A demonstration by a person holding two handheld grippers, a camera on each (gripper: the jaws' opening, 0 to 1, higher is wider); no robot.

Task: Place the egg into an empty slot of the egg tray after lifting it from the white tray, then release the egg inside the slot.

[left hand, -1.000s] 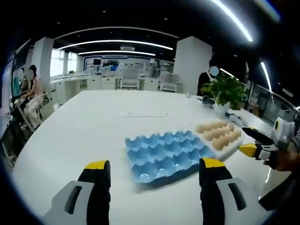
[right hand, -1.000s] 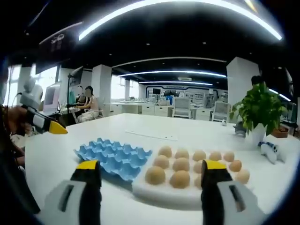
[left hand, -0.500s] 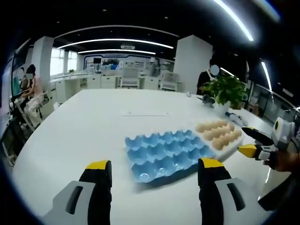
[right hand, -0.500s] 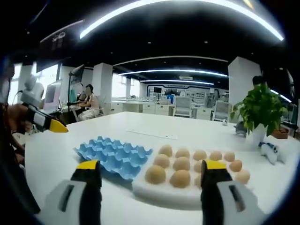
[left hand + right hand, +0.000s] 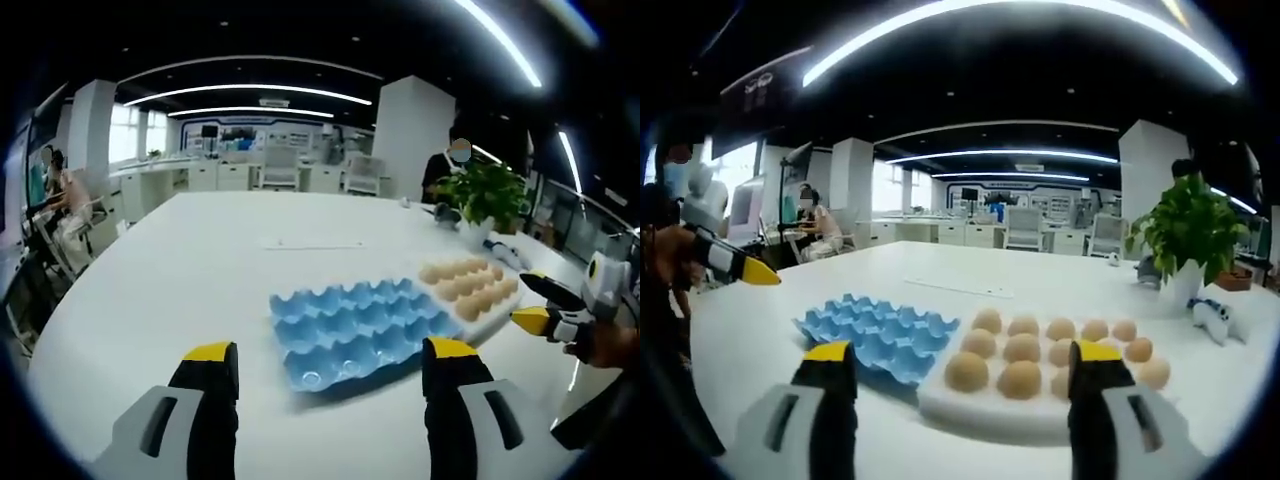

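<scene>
A: Where are the eggs (image 5: 1021,379) now?

B: They all lie on the white tray (image 5: 990,413), which touches the blue egg tray (image 5: 352,331) along one side. Both are on the white table (image 5: 190,280). The slots of the blue egg tray hold nothing.

A: And the grippers?

B: The right gripper (image 5: 955,366) is just before the white tray, its jaws wide apart and holding nothing. The left gripper (image 5: 322,362) is near the blue egg tray, also wide open and holding nothing.

A: Anything beyond the white tray?

B: A potted plant (image 5: 1187,240) and a small white and blue toy figure (image 5: 1216,321) stand further back on the table.
</scene>
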